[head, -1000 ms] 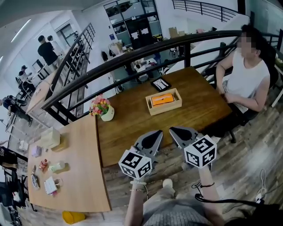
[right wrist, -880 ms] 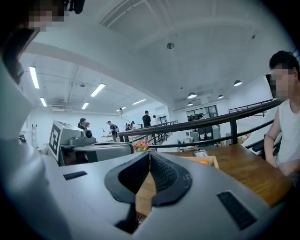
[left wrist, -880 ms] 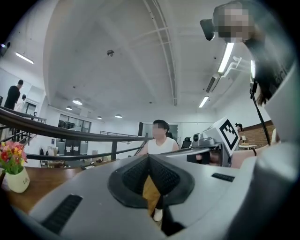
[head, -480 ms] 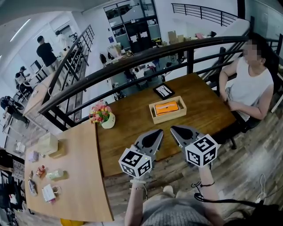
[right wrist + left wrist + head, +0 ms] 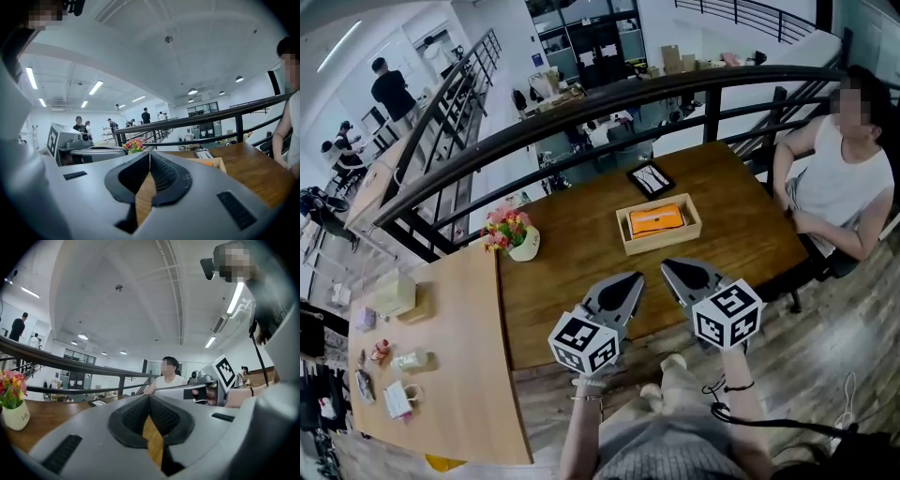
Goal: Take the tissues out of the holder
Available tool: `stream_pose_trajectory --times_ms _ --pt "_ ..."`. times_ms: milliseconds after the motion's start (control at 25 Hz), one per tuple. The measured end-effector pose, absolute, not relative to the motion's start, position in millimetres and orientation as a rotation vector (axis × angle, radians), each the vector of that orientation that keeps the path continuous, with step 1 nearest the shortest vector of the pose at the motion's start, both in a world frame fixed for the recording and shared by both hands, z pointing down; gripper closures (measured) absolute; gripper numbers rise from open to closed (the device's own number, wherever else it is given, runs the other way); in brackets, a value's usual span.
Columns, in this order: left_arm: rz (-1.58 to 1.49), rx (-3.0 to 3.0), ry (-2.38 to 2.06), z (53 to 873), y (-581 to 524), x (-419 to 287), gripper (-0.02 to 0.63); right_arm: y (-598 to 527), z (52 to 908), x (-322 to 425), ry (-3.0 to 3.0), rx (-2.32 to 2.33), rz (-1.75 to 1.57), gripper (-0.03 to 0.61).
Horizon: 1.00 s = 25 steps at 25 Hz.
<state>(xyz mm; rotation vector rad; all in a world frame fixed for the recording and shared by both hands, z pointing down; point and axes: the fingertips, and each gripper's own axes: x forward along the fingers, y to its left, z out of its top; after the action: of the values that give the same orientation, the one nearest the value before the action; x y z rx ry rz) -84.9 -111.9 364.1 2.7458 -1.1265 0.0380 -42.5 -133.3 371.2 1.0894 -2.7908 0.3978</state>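
Observation:
A shallow wooden holder (image 5: 659,246) stands on the dark wooden table (image 5: 572,272), with an orange pack of tissues (image 5: 656,220) lying in it. My left gripper (image 5: 630,284) and right gripper (image 5: 675,272) hover side by side over the table's near edge, well short of the holder. Both are shut with nothing between the jaws. In the right gripper view the holder (image 5: 216,163) shows just beyond the right gripper (image 5: 150,155), with the tissues (image 5: 205,163) peeking out. In the left gripper view the left gripper (image 5: 149,397) points across the table.
A flower pot (image 5: 518,239) stands at the table's left end, and a small black tray (image 5: 649,178) lies behind the holder. A person (image 5: 844,178) sits at the right end. A lighter table (image 5: 450,375) with small items adjoins on the left. A black railing (image 5: 581,117) runs behind.
The head view has shifted a little and a foot has stepped forward. Both grippers stay shut by the near table edge. The holder has not moved.

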Motion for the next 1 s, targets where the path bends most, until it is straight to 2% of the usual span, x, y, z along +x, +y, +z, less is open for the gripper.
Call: stream_pose_trajectory --times_ms 1000 --pt "0.123 2.552 -1.19 416.7 -207.5 -79.6 0.606 -225.4 425.7 -54.9 -2.641 0.664 0.314 0.563"
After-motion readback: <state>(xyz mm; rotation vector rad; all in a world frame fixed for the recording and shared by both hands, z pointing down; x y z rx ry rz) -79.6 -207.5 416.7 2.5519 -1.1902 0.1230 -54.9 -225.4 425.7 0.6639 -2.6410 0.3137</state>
